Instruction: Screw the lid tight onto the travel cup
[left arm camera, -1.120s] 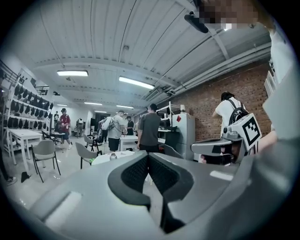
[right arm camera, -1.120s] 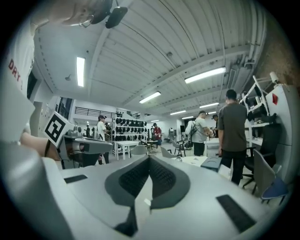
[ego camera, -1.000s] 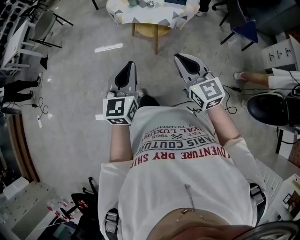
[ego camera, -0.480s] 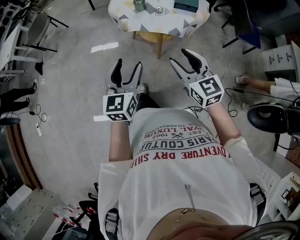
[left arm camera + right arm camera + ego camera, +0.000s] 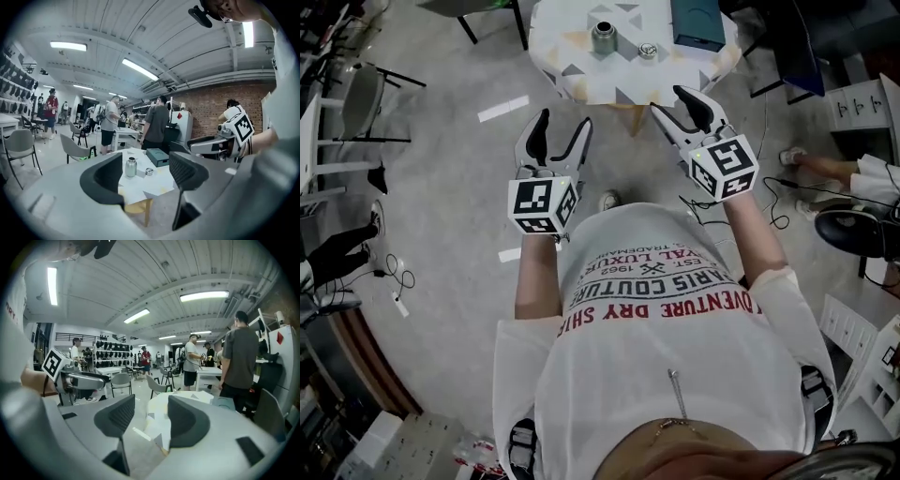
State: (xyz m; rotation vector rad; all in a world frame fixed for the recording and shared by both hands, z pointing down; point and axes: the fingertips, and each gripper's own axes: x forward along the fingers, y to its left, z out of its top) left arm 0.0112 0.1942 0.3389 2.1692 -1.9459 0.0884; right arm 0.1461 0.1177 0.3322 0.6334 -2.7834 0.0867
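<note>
Left gripper [image 5: 561, 127], right gripper [image 5: 678, 105]: jaws just opened wide, both empty. Cylindrical steel travel cup [image 5: 603, 37] and round lid [image 5: 648, 51] sit side by side on triangle-patterned surface [image 5: 581, 80]. Left gripper view frames both; right gripper view only the surface.

Dull silver on the travel cup [image 5: 603, 39] and the lid [image 5: 648, 51]. White with grey and pale-orange triangles over the tabletop [image 5: 572, 80]. Dark teal on the box [image 5: 697, 21]. Pale grey and black, with black-on-white square markers, on left tongs [image 5: 563, 122] and right tongs [image 5: 675, 101].
</note>
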